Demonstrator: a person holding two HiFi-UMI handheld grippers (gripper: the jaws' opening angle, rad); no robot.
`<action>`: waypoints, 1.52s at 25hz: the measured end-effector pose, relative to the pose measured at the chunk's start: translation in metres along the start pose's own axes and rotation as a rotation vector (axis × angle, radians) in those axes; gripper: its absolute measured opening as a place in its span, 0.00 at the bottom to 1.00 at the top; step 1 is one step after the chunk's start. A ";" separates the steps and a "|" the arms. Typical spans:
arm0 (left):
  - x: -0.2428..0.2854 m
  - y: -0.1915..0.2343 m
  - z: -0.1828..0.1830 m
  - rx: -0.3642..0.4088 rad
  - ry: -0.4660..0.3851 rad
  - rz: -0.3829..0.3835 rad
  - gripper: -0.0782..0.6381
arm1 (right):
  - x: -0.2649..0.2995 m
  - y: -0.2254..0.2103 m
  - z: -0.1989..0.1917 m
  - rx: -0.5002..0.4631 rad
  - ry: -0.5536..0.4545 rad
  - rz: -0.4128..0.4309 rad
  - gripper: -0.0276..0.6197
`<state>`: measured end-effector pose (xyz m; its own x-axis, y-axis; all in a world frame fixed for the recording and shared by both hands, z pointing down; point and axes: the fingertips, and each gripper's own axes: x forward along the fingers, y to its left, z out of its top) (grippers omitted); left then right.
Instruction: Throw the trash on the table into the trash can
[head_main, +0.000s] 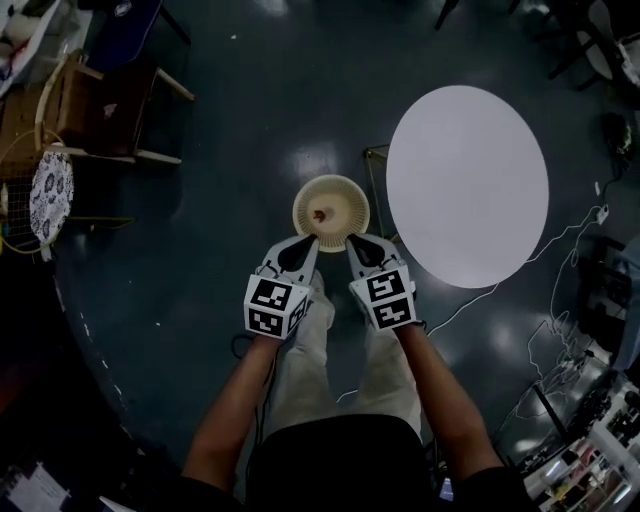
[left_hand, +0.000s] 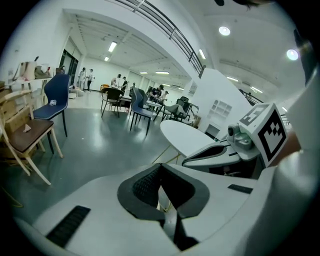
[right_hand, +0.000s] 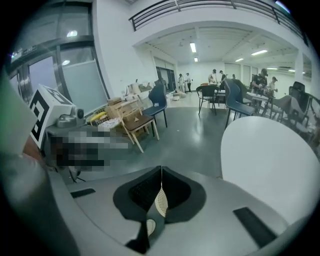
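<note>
With left claw (head_main: 303, 246) and right claw (head_main: 357, 245) pressed together, empty, bin (head_main: 301, 206) just ahead, we judge dropping done; recheck counter (head_main: 467, 185) rightward.

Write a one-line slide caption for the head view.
Person's left gripper and right gripper, both shut, above the cream trash can beside the round white table.

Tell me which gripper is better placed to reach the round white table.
Right, probably. The right gripper hangs on the side of the trash can nearer the table; the left gripper is farther off. Both jaws are shut.
</note>
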<state>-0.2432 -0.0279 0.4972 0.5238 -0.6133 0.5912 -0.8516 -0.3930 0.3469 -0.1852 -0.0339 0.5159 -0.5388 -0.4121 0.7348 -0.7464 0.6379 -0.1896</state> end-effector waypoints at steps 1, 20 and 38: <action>-0.008 -0.006 0.010 0.012 -0.010 -0.004 0.13 | -0.011 0.004 0.009 0.001 -0.012 0.002 0.08; -0.137 -0.080 0.170 0.149 -0.254 -0.028 0.13 | -0.164 0.056 0.154 -0.004 -0.291 -0.036 0.08; -0.218 -0.138 0.255 0.237 -0.436 -0.096 0.13 | -0.282 0.081 0.228 -0.026 -0.533 -0.111 0.08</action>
<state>-0.2343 -0.0146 0.1352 0.6018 -0.7761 0.1883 -0.7980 -0.5752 0.1797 -0.1832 -0.0143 0.1448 -0.5858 -0.7461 0.3163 -0.8037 0.5851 -0.1083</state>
